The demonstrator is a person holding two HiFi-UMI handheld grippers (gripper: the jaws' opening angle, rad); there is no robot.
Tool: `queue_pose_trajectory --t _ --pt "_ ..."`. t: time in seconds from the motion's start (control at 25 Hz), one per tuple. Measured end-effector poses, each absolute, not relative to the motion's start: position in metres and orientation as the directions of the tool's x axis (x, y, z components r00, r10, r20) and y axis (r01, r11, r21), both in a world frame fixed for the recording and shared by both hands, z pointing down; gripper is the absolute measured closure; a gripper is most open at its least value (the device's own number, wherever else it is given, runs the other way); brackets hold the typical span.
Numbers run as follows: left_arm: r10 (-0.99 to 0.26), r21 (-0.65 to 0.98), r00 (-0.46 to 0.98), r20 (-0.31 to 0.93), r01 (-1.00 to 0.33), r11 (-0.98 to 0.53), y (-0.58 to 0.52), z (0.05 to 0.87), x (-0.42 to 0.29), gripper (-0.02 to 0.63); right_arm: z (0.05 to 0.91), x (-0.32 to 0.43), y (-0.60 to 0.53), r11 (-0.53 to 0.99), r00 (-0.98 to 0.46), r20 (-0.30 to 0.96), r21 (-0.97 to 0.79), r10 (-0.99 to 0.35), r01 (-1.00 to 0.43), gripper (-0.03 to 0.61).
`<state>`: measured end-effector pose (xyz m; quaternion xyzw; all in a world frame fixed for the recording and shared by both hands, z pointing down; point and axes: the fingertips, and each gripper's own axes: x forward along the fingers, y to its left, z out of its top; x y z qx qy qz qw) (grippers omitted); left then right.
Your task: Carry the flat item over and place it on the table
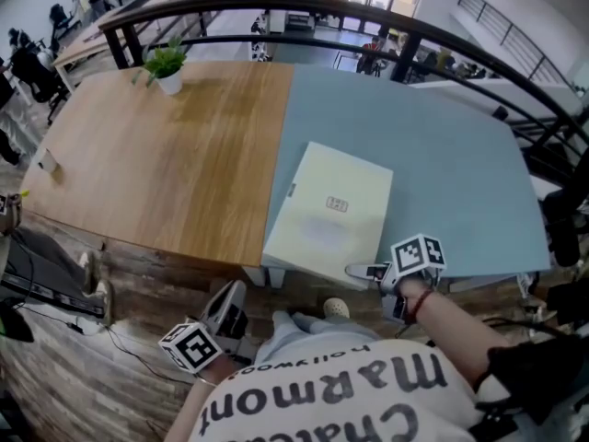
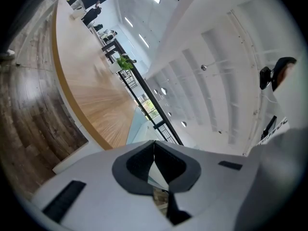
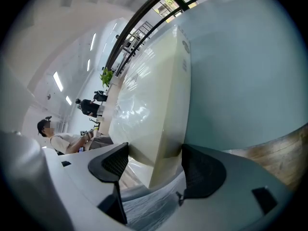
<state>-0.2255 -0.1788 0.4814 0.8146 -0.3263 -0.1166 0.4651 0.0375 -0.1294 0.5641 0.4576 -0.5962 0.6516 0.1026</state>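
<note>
- Two grippers are in play, but only one is working: the right gripper has its jaws clamped on the near right corner of the flat box, one pad on the film-wrapped top face and the other on the underside.
- The left gripper hangs low beside the person, off the table, jaws together and nothing between them.
- The cream box lies flat on the blue-grey half of the table, just beside the seam with the wooden half. Its near edge sits at the table's front edge, and the gripped corner seems to overhang a little.
- Step in hand, as I judge it: the carry is over and the set-down is all but complete — the box looks supported by the tabletop.
- The next move calls for parting the right jaws and drawing the gripper straight back toward the person, level, so the corner is not dragged off the edge. A small push inward first may be wise if the overhang is real.
- Writing: a small mark sits in the middle of the box's top, too small to read.
- The person's shirt shows print upside down: "Marmont", a smaller "hollywood", and a partly cut-off line beginning "Chatea".
- Each gripper's cube bears black-and-white square markers, not text.
</note>
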Motion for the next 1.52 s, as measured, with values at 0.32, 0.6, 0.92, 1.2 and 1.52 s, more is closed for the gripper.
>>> queue_pose_trajectory --t 0.32,0.6,0.92,1.2,1.52 --pt "-0.632 0.833 0.769 0.094 -0.409 -0.374 -0.169 0.474 -0.22 0.609 0.558 0.044 -0.127 -0.253 -0.469 0.733 -0.636 -0.492 -0.729 0.222" --pt "-0.622 0.84 0.777 0.098 -0.4 -0.367 -0.153 0.478 -0.216 0.609 0.56 0.043 -0.125 -0.261 -0.428 0.71 -0.64 -0.559 -0.723 0.222" --pt "-0.669 0.837 0.728 0.15 -0.454 -0.306 -0.133 0.489 -0.231 0.609 0.567 0.041 -0.125 -0.292 -0.462 0.636 -0.731 -0.618 -0.617 0.222" --pt "-0.709 0.833 0.681 0.183 -0.491 -0.257 -0.111 0.485 -0.22 0.609 0.557 0.044 -0.122 -0.193 -0.476 0.576 -0.748 -0.665 -0.635 0.223" --pt "-0.683 0.823 0.694 0.226 -0.511 -0.247 -0.086 0.491 -0.181 0.609 0.556 0.052 -0.12 -0.083 -0.527 0.558 -0.733 -0.641 -0.675 0.229"
